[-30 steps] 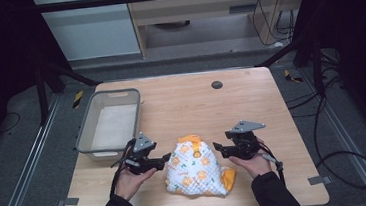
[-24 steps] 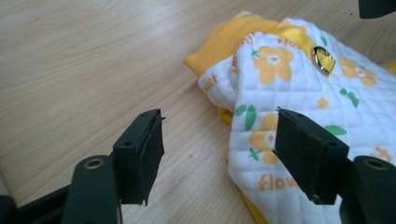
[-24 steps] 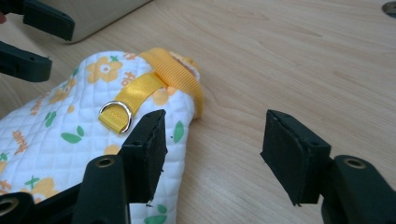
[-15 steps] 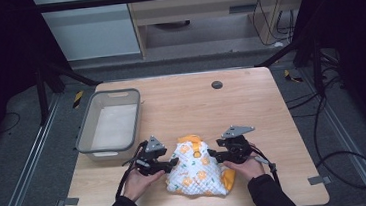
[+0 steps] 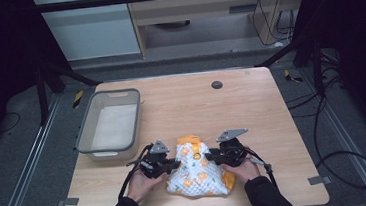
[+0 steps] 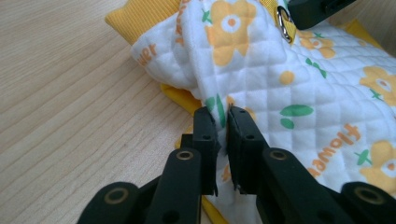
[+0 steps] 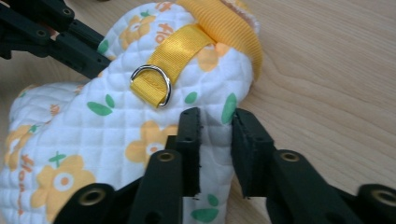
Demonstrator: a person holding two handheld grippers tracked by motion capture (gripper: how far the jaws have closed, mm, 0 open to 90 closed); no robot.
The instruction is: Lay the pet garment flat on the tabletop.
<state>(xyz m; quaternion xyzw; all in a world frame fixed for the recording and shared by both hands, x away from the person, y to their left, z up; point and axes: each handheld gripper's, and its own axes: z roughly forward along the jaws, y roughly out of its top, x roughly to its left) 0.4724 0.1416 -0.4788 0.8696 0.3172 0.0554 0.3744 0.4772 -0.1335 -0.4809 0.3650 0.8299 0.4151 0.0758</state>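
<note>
**Pinching both sides of the quilted vest**

My left gripper (image 6: 220, 140) has just been closing and now clamps a fold of the flowered vest (image 5: 197, 174), low centre of the high view on the worktop (image 5: 251, 107). My right gripper (image 7: 215, 149) has been closing too, cloth between its fingers. Best to lift evenly, clear of the metal ring (image 7: 152, 86).
</note>
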